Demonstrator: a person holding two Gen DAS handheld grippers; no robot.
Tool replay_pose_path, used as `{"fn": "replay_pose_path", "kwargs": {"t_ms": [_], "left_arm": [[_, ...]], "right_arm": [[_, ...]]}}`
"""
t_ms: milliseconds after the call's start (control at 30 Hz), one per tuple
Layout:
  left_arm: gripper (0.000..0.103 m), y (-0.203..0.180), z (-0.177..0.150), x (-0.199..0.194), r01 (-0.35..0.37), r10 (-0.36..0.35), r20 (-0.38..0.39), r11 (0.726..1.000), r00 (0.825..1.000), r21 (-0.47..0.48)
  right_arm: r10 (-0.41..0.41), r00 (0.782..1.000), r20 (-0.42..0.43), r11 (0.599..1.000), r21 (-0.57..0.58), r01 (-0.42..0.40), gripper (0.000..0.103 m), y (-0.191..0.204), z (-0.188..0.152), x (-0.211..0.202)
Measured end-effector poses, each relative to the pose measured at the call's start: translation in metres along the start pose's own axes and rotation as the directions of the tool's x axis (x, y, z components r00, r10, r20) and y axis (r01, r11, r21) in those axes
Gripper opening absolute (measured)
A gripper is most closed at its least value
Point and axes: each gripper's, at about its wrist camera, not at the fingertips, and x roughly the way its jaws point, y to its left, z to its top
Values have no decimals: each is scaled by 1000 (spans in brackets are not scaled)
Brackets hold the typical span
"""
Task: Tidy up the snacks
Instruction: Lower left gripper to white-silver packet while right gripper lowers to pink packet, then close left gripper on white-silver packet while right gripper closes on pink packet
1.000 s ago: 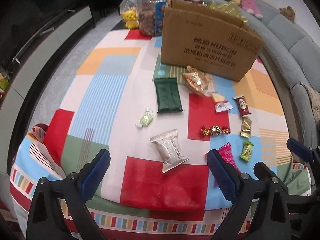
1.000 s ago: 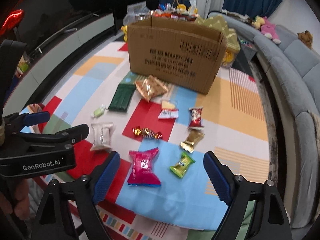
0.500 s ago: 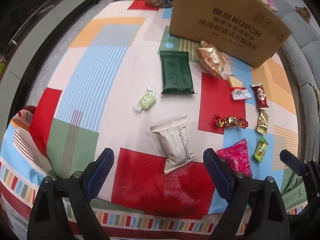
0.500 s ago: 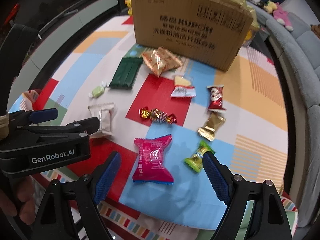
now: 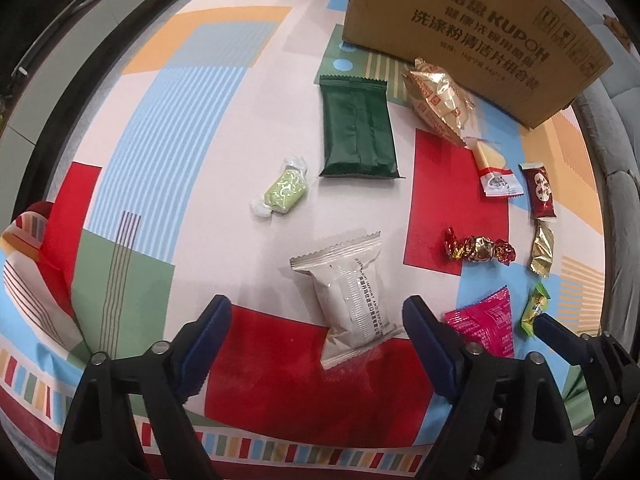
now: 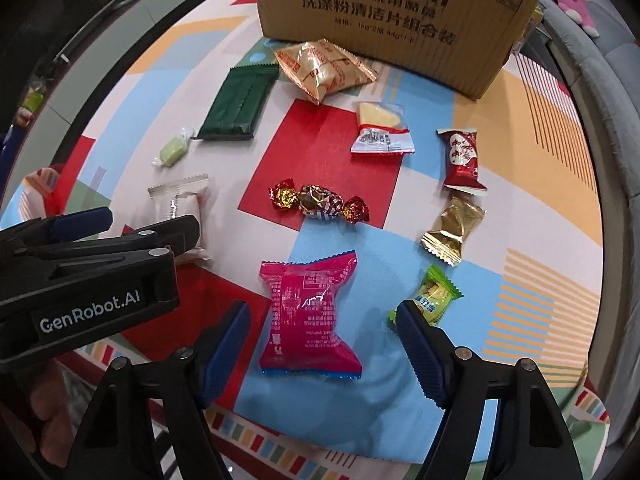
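Observation:
Snacks lie scattered on a colourful patchwork tablecloth [image 5: 168, 128] in front of a brown cardboard box [image 5: 460, 24]. My left gripper [image 5: 316, 306] points down over a white packet [image 5: 346, 300]. Its jaws are closing, the packet lies between them, and the pads are clear of it. My right gripper [image 6: 322, 314] hangs over a pink packet [image 6: 310, 312]. Its jaws are closing too, either side of the packet, without touching. The left gripper [image 6: 100, 228] also shows at the left of the right wrist view, held by a hand [image 6: 44, 404].
Also on the cloth are a dark green packet [image 5: 358, 128], a pale green candy [image 5: 284, 192], a gold-orange bag [image 5: 438, 100], a foil-wrapped candy [image 6: 318, 202], a red packet [image 6: 462, 158], a gold packet [image 6: 454, 232] and a small green sweet [image 6: 434, 294]. A grey sofa [image 6: 612, 64] runs along the right.
Both grippers have come down closer to the table, so the white and pink packets look larger. Both pairs of jaws have narrowed. No snack has moved.

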Motion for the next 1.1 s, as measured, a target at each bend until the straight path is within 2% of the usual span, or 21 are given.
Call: {"fn": "replay_pose_path", "kwargs": {"t_ms": [133,367,600,800,1100], "left_arm": [[75,-6,1,8,7,-7,-16,1000,1000,13],[55,-8,2,18,22,-21,-37,999,999,25],[41,-8,1,19,15,-13,-38,999,999,48],[36,-11,-5,13,23,-22,-24,998,999,61],[35,-16,-7,-1,23,-25,24,996,999,92]], "right_arm": [[5,1000,-21,1000,0,-5,70,1,2,8],[5,998,-67,1000,12,-4,48,3,2,22],[0,998,-57,1000,4,0,39,8,3,22],[3,1000,-28,1000,11,-2,36,9,0,11],[18,1000,0,999,40,-18,36,0,-1,-15]]}}
